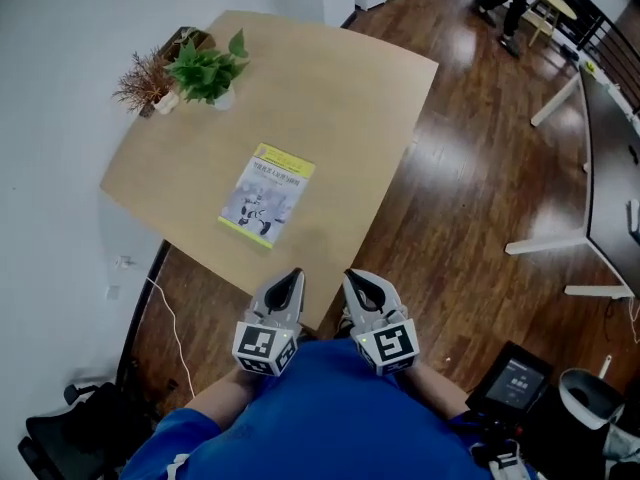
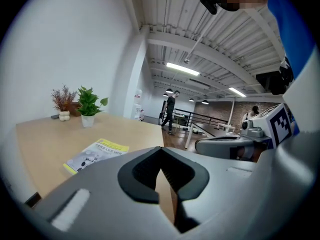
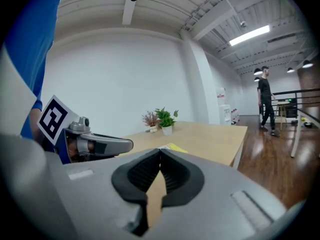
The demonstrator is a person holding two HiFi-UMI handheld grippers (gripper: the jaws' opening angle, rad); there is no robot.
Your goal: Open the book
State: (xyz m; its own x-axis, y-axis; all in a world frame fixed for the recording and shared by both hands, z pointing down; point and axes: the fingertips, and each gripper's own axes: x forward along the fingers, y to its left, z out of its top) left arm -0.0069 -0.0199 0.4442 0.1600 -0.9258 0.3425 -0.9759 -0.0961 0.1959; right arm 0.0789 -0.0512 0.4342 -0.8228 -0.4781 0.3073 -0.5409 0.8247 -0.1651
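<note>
A closed book with a grey cover and a yellow band lies flat near the middle of the light wood table. Both grippers hover side by side at the table's near edge, short of the book and touching nothing. The left gripper is shut and empty, and so is the right gripper. In the left gripper view the book lies ahead and to the left of the shut left gripper. In the right gripper view only the book's yellow edge shows above the shut right gripper.
A green potted plant and a dried plant stand at the table's far left corner. A white wall runs along the left. Dark wood floor, white desk legs and a bin lie to the right. A person walks far off.
</note>
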